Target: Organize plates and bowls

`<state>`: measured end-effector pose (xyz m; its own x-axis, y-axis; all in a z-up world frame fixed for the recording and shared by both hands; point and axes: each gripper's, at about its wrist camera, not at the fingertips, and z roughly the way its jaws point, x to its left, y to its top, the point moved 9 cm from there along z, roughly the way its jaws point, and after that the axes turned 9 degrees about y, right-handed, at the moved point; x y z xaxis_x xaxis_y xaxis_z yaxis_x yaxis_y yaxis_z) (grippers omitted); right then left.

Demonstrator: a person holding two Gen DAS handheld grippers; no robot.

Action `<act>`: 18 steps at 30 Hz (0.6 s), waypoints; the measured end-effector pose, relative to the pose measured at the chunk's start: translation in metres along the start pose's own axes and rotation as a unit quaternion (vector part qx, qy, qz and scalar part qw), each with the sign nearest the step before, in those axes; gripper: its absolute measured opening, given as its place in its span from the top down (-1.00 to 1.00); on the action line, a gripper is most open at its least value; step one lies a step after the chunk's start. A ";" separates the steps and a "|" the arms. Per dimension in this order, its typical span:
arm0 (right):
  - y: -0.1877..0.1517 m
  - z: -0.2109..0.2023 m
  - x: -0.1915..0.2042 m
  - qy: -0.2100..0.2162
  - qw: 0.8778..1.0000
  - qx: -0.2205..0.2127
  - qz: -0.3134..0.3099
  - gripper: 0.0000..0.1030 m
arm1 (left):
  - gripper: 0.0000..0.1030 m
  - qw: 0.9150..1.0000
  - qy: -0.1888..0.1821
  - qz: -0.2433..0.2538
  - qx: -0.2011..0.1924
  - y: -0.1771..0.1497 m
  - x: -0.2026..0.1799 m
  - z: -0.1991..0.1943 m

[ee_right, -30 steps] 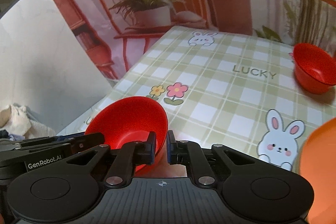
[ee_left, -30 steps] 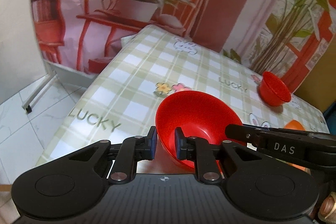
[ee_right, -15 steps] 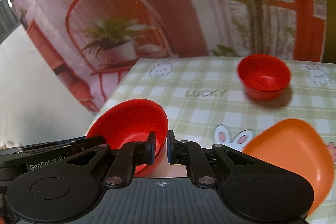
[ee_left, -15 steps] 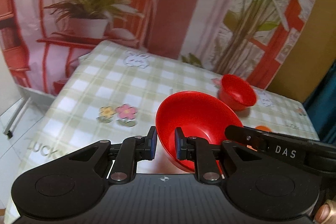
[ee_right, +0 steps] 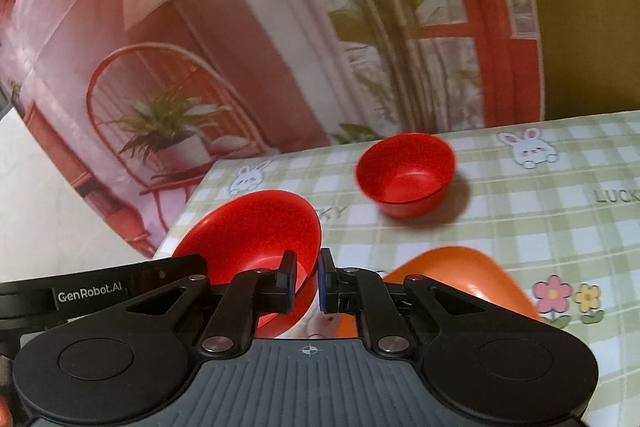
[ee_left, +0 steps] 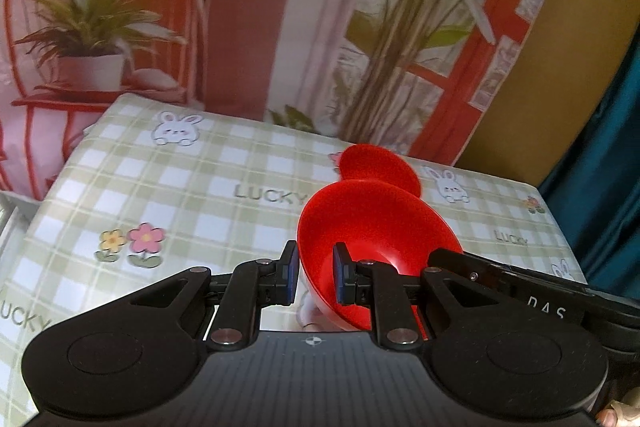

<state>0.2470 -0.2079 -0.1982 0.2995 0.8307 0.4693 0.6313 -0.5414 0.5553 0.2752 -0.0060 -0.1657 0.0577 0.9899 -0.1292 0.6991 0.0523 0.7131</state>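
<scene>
Bowl time, both grippers are sharing 1 red bowl point(ee_left: 372, 223) right now. Taking that held bowl as the landmark and going left to right:

Off to its left, the checked tablecloth point(ee_left: 180, 187) is showing a flower print and a "LUCKY" print, with a printed backdrop point(ee_left: 248, 7) of a potted plant and red chair hanging behind the table.

The left gripper point(ee_left: 316, 277) is pinching the bowl's left rim, 1 pad outside the wall and 1 inside, jaws closed down to a narrow gap on it. The bowl is riding tilted, up off the cloth, open side facing up and away.

The right gripper point(ee_right: 307, 279) is clamping the opposite rim the same way, jaws nearly together with the wall between the pads, so the bowl is hanging between the 2 tools.

Beyond the held bowl, further back on the table, a small red bowl point(ee_right: 406, 173) is sitting upright on the cloth. In the left wrist view the held bowl is partly covering it, and in the right wrist view it's looking a bit blurred.

To the right of the held bowl, just behind the right gripper's right finger, an orange bowl point(ee_right: 460, 275) is sitting near the table's front edge, partly hidden by the gripper body.
</scene>
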 end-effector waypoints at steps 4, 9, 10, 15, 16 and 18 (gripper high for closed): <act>0.006 -0.011 -0.016 -0.006 1.000 -0.011 0.008 0.80 | 0.63 1.000 -0.009 0.011 0.004 0.003 -0.016 0.007; 0.010 -0.020 -0.035 -0.011 1.000 -0.020 0.016 0.80 | 0.63 1.000 -0.016 0.024 0.006 0.005 -0.033 0.015; 0.011 -0.022 -0.039 -0.012 1.000 -0.021 0.017 0.80 | 0.63 0.999 -0.017 0.026 0.007 0.006 -0.037 0.017; 0.019 -0.027 -0.054 -0.016 0.999 -0.030 0.021 0.80 | 0.63 0.999 -0.022 0.032 0.013 0.010 -0.050 0.027; 0.020 -0.028 -0.057 -0.016 0.999 -0.032 0.022 0.80 | 0.63 0.999 -0.023 0.034 0.013 0.011 -0.052 0.028; 0.024 -0.028 -0.061 -0.017 0.999 -0.035 0.024 0.80 | 0.63 0.999 -0.024 0.039 0.012 0.013 -0.056 0.030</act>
<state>0.2235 -0.2753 -0.1945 0.3522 0.8072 0.4737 0.5642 -0.5870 0.5807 0.3026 -0.0645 -0.1697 0.1457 0.9835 -0.1074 0.7079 -0.0278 0.7057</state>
